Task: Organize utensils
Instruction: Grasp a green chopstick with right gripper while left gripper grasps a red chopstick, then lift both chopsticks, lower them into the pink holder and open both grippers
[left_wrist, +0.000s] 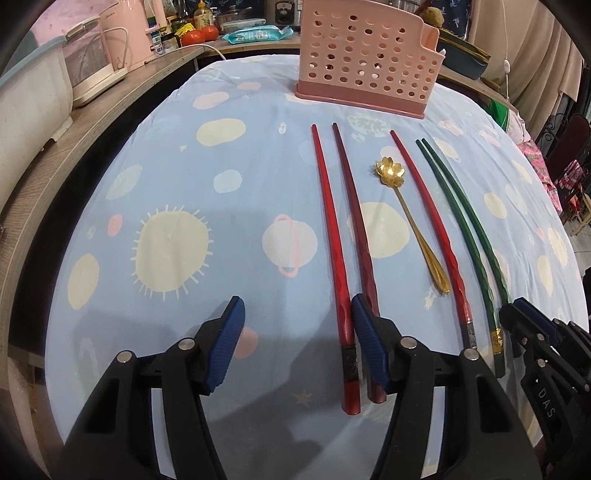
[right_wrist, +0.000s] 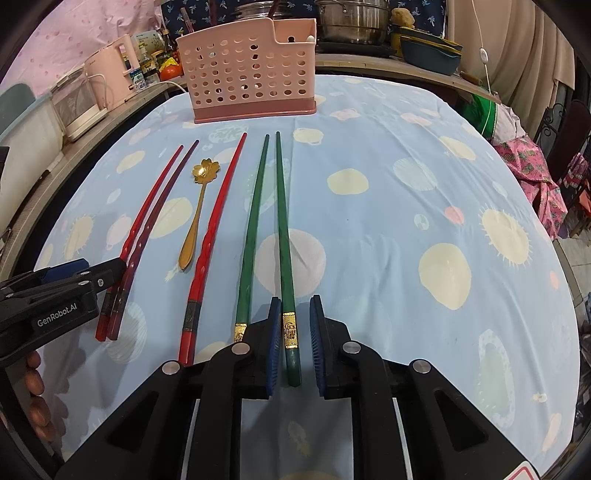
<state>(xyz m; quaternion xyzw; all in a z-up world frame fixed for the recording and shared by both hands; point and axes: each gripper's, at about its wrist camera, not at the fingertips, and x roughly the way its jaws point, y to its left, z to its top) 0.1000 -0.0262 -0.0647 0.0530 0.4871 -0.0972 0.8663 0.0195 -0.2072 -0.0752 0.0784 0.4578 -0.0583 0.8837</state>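
A pink perforated utensil holder (left_wrist: 365, 55) (right_wrist: 251, 74) stands at the far side of the table. In front of it lie two red chopsticks (left_wrist: 332, 236) (right_wrist: 147, 225), a gold flower spoon (left_wrist: 413, 221) (right_wrist: 195, 218), a third red chopstick (left_wrist: 428, 221) (right_wrist: 214, 229) and two green chopsticks (left_wrist: 465, 236) (right_wrist: 266, 221). My left gripper (left_wrist: 297, 306) is open; its right finger lies over the red pair's handles. My right gripper (right_wrist: 295, 306) is open with its fingers either side of the right green chopstick's (right_wrist: 290, 332) gold-banded handle, not touching it.
The table wears a blue patterned cloth (right_wrist: 406, 206). A wooden shelf on the left carries a pink kettle (right_wrist: 110, 70) and white appliances (left_wrist: 88, 70). Pots and bowls (right_wrist: 354, 22) stand behind the holder. A pink cloth (right_wrist: 532, 177) hangs at the right.
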